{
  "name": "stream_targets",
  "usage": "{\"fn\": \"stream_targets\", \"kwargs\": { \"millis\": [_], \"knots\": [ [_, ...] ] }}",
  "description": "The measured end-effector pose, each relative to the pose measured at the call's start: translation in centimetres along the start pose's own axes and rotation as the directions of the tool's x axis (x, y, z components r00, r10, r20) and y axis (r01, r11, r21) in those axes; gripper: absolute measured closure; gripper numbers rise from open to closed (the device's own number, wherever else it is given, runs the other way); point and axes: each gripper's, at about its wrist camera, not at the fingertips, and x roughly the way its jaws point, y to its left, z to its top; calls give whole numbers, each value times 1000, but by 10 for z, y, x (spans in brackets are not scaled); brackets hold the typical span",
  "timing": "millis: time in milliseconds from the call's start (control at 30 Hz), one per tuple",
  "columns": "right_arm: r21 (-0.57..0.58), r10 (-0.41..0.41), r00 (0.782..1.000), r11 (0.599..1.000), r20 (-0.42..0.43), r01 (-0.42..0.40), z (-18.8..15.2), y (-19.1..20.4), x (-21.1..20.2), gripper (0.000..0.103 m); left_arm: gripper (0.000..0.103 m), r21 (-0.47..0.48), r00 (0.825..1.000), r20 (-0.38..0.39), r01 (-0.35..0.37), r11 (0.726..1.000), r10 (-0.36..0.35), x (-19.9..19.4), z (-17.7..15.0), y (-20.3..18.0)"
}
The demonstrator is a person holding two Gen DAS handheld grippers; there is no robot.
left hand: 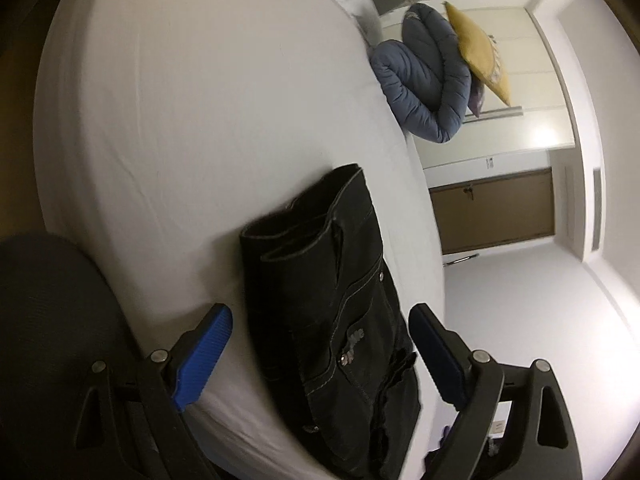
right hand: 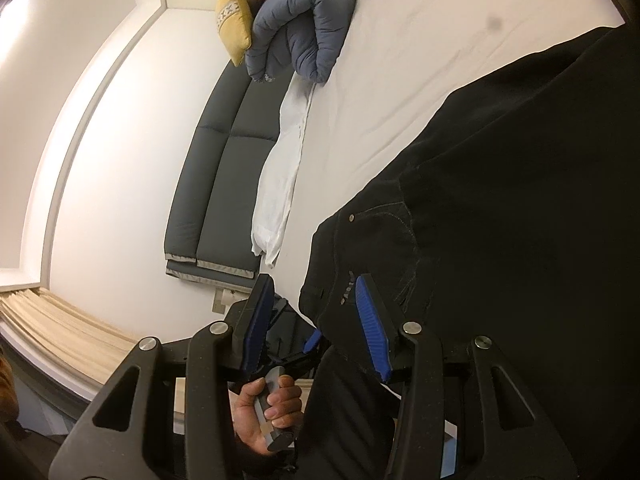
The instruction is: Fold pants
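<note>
Folded black denim pants (left hand: 332,312) lying on white bedsheet (left hand: 180,120), near bed edge. Left gripper (left hand: 320,344) wide open, astride pants, gripping nothing. Right gripper (right hand: 316,320) open, empty, beside waistband. Rolled blue-grey duvet (left hand: 424,80) beyond.

I note a white-sheeted bed (left hand: 180,120), a rolled blue quilted duvet (left hand: 424,92) beside a yellow cushion (left hand: 478,54), a grey padded headboard (right hand: 216,184), a brown wooden door (left hand: 494,212), and beige curtains (right hand: 60,328).
</note>
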Motion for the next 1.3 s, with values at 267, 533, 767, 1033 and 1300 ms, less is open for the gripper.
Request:
{"fn": "stream_targets", "kwargs": {
  "millis": [267,533,767,1033,1300],
  "knots": [
    [39,21,1000,999,7,-22,5,-14,-1,61,27,-63,999,-16,51,997,-52,16,11,0],
    [23,-57,996,998,-62,59,20,-19,22,61,77,-102,998,-36,42,994,-46,22,13,2],
    [-4,-107,983,994,-150,108,42,-22,67,61,84,-12,999,-15,42,999,-42,12,10,-26],
    [64,-239,958,966,-159,252,48,-73,90,79,85,164,1000,-8,31,986,-30,12,5,-78],
    [43,-198,980,979,-2,198,66,-43,34,23,85,454,998,-58,57,889,-34,23,-33,-171]
  ]
}}
